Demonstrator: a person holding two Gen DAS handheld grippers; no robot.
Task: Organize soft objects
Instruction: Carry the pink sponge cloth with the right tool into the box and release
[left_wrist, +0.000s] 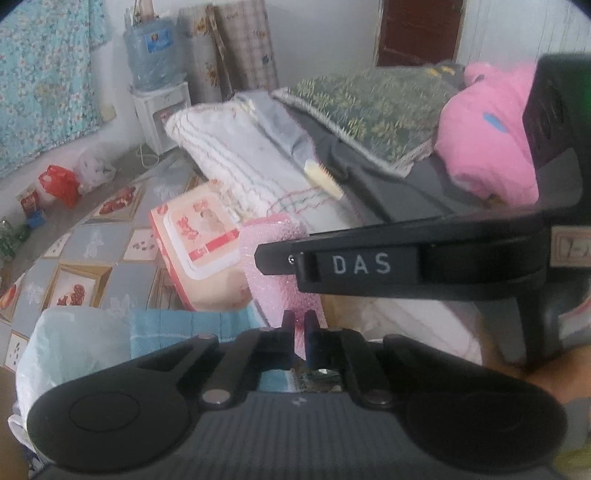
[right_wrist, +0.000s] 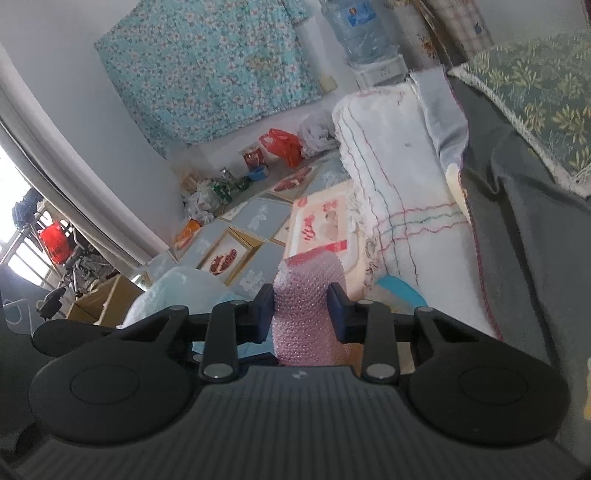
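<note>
A pink bubble-wrap sheet (left_wrist: 275, 236) (right_wrist: 303, 291) stands bunched up on the patterned tablecloth. My right gripper (right_wrist: 301, 314) is shut on it, its blue pads pressing both sides of the roll. In the left wrist view my left gripper (left_wrist: 300, 332) is shut on the sheet's lower edge, with pink showing in the thin slit between its fingers. One black finger (left_wrist: 354, 264) of the right gripper crosses that view from the right. A wet-wipes pack (left_wrist: 199, 240) (right_wrist: 321, 225) lies just behind the sheet.
A folded white towel (left_wrist: 236, 158) (right_wrist: 391, 177), dark cloth, a green leafy cushion (left_wrist: 373, 110) and a pink plush toy (left_wrist: 487, 140) are piled behind. A light blue towel (left_wrist: 177, 328) and white plastic bag (left_wrist: 66, 343) lie at the near left. The tablecloth (left_wrist: 85, 251) shows at left.
</note>
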